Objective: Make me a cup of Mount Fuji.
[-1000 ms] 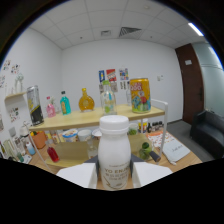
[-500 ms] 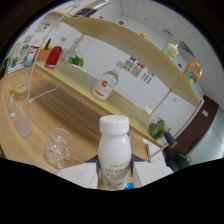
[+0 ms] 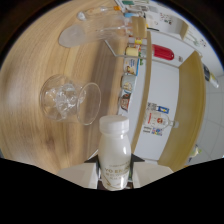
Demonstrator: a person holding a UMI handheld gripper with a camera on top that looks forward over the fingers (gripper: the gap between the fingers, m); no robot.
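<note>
Wooden bench [image 3: 35, 90] carries a clear ice-filled glass [image 3: 70, 99]; hand-held gripper [image 3: 114, 175] pinches a white plastic milk bottle [image 3: 115, 150], tilted.

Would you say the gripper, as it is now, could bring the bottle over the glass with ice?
Probably yes. The claw is shut on the white bottle, and the glass with ice stands just ahead of it on the wooden table, with nothing visible between them.

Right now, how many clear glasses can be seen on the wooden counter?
2. One glass with ice lies just beyond the white bottle held in the gripper. The tall glass is farther along the counter. Others may be hidden.
</note>
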